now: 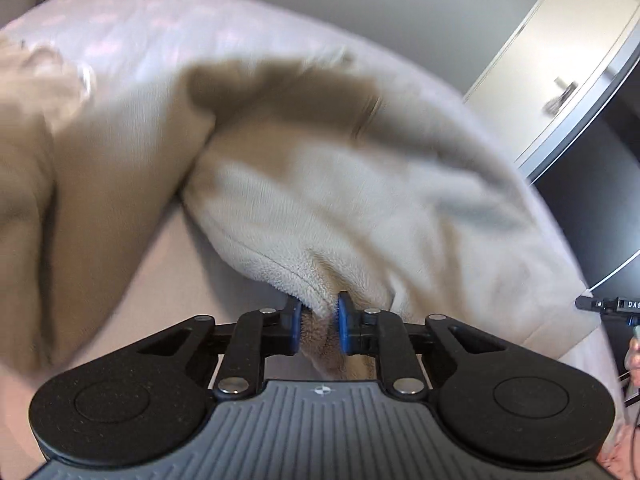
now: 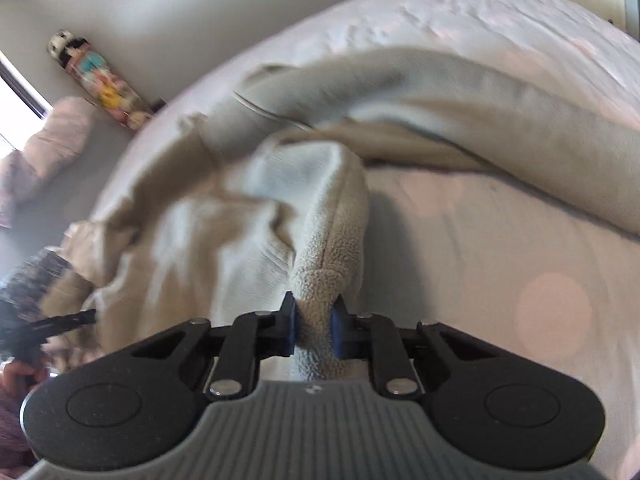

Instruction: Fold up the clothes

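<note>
Fleece garment (image 1: 340, 208) pinched in my left gripper (image 1: 319, 326) and right gripper (image 2: 313, 330), above the bed (image 2: 500, 240). Partial lettering "DA" on black device (image 1: 612, 305) beside it.

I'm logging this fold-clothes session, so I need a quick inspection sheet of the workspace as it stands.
Surface: bed sheet, pale with faint pink dots, lightly wrinkled.
Job's things: beige fleece garment, bunched and partly lifted off the bed, blurred.
Clutter: nothing seen on the bed besides the garment.
Grippers: left gripper shut on a garment edge; right gripper shut on another edge.
Cables: thin dark cable at the frame edge of the left wrist view.
Surroundings: grey wall, stuffed toys along it, white cabinet.
</note>
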`<state>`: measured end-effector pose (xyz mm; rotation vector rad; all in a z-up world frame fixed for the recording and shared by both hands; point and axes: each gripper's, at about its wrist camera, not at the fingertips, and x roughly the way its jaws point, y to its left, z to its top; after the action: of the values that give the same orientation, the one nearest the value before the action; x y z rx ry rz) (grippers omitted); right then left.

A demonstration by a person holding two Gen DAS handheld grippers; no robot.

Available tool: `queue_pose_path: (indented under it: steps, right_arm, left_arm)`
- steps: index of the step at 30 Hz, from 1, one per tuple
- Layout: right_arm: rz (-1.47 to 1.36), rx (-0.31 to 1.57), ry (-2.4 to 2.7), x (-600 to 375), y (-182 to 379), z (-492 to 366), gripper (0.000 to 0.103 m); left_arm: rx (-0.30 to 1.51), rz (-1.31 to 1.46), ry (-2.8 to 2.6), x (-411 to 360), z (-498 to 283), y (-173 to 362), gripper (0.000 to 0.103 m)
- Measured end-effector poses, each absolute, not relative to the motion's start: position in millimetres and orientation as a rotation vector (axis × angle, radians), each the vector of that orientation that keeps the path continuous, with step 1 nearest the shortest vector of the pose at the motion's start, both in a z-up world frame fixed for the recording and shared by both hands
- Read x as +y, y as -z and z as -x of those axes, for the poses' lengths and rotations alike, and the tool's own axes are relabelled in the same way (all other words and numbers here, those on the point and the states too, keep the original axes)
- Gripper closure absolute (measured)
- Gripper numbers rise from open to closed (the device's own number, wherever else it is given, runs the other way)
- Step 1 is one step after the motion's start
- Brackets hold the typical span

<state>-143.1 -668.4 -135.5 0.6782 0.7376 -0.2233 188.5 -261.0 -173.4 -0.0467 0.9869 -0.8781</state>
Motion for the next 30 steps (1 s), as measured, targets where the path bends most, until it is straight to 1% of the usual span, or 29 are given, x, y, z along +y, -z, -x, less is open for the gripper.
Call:
queue_pose_path:
  steps: [4,7,9,11,13,18,20,23,25,27,29,30]
  right_arm:
    - [-0.666,0.663,0.152,-638,78,140,0.086]
    - [-0.650,0.644,0.125,-620,51,140,0.086]
    - [-0.633,0.672,0.158,-618,50,144,0.086]
    - [-0.655,0.706,0.195,-620,56,149,0.086]
    - [-0.698,0.743,0.229,-624,74,156,0.086]
    - [-0.709,0.850,0.309,-626,119,162,0.086]
    - [-0.698,0.887,0.331,-625,134,163,0.085]
    - [-0.669,0.910,0.351,-623,142,163,0.083]
    - [-0.651,0.888,0.355,-619,140,159,0.075]
    - [-0.633,0.852,0.354,-613,135,152,0.074]
    - [-0.615,0.817,0.354,-607,131,146,0.070]
    - [-0.606,0.799,0.354,-603,128,142,0.068]
  left_arm:
    - [0.912,0.022,0.877,-250,-193,123,0.092]
    - [0.896,0.021,0.873,-234,-199,92,0.093]
    - [0.898,0.006,0.866,-224,-200,78,0.093]
    - [0.941,-0.031,0.852,-216,-199,82,0.093]
    - [0.999,-0.051,0.844,-215,-199,97,0.093]
    - [1.119,-0.119,0.795,-214,-190,157,0.092]
    - [1.144,-0.109,0.779,-207,-187,169,0.091]
    - [1.158,-0.078,0.772,-196,-185,172,0.087]
    - [1.138,-0.085,0.765,-188,-185,163,0.078]
    - [1.108,-0.103,0.742,-178,-186,152,0.073]
    - [1.073,-0.104,0.709,-168,-190,142,0.067]
    - [1.055,-0.105,0.691,-163,-192,137,0.060]
